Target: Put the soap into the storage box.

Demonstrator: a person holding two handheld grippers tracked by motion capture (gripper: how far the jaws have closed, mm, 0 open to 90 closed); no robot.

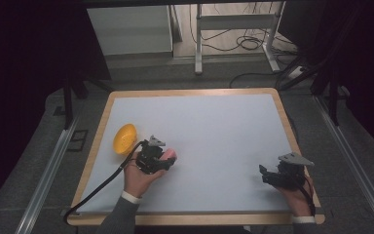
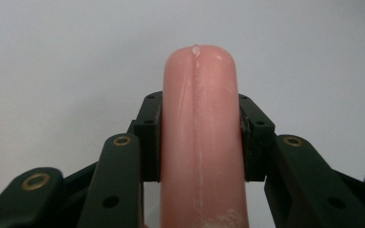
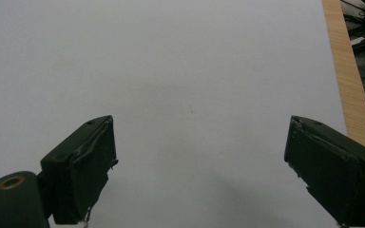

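While we look down on the desk from the high view, our left gripper sits near the left edge, toward the front, and it has a pink sausage clamped between its jaws. From the left gripper view the sausage runs straight out between the two black jaws, which press on its sides, and its rounded tip pokes well past them over the white desk top. Just beside that hand, nearer the left edge, an orange bowl lies tilted on the desk, apart from the gripper. Our right gripper rests near the front right corner, well apart from the sausage. In the right gripper view its jaws stand wide apart with nothing between them, over bare white surface, with the wooden edge of the desk to one side.
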